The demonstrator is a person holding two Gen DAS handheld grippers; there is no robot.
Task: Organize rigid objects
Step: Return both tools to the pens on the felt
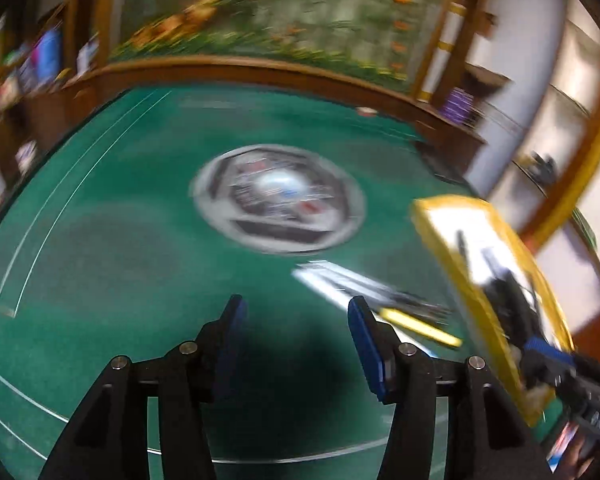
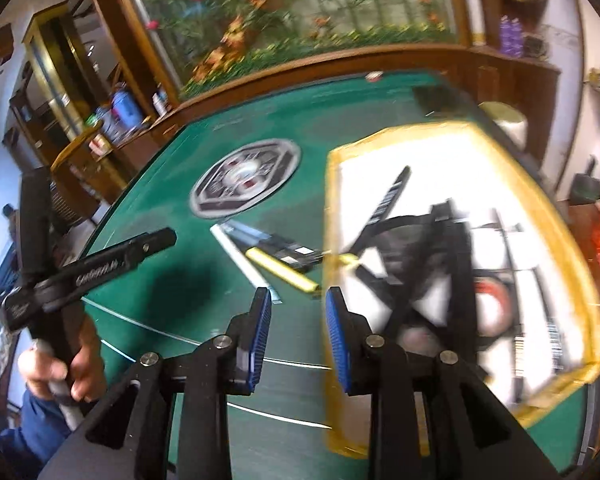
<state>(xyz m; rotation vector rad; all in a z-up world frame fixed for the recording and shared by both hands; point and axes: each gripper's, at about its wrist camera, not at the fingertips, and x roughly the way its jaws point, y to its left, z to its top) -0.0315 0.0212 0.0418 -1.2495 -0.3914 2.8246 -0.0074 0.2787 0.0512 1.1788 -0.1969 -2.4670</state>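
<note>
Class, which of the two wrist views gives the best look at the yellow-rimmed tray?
The right wrist view: the yellow-rimmed tray fills its right half, showing dark objects inside. The left wrist view catches it only blurred and cropped at the right edge.

Heavy motion blur across the left wrist view, moderate blur in the right, bright overexposed white interior of the yellow-rimmed rectangular tray (image 2: 592,320) at 3 o'clock, dark soft shadow on the green felt tabletop (image 1: 100,220) at 6 o'clock, fisheye bending and black vignette at corners.
</note>
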